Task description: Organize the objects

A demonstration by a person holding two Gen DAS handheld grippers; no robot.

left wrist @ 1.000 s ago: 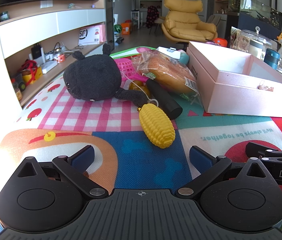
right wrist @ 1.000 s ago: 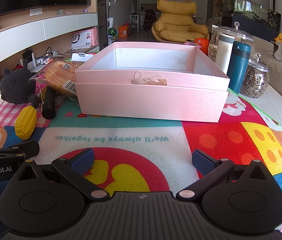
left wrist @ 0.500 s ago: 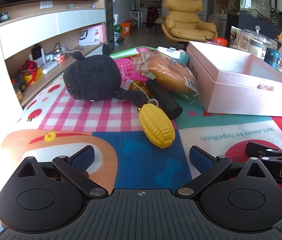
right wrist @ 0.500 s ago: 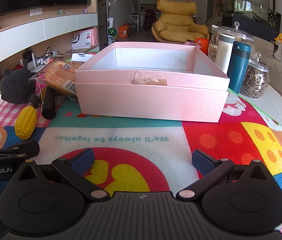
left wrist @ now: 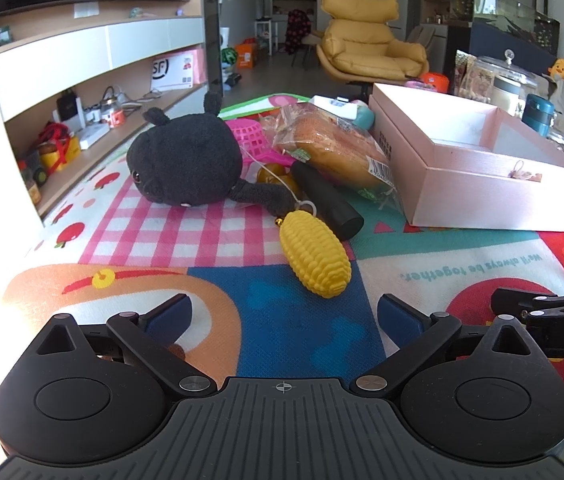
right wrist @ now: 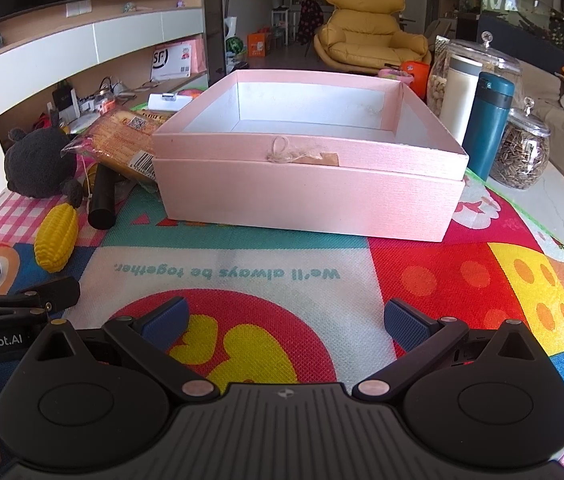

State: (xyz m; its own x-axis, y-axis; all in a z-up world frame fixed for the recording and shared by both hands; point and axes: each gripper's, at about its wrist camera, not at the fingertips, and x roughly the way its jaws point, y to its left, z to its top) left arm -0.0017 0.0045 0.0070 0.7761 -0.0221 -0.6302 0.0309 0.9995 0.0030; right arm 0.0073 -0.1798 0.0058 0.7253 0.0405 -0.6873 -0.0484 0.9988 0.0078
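Left of the pink box [left wrist: 478, 196] on the table's colourful play mat [left wrist: 306, 320] sits a round black plush toy [left wrist: 185, 160], then a ribbed yellow toy corn cob [left wrist: 316, 254] nearest the left gripper [left wrist: 284, 316], whose blue-padded fingers stand wide and empty. A black cylinder [left wrist: 328, 200] lies against the cob's far end, with a bagged bread loaf [left wrist: 338, 150] leaning toward the box's left wall. The box itself is open and bare inside, a string tag on its front. Facing it, the right gripper [right wrist: 284, 320] gapes wide, holding nothing. A teal flask [right wrist: 488, 124] stands just right of the box.
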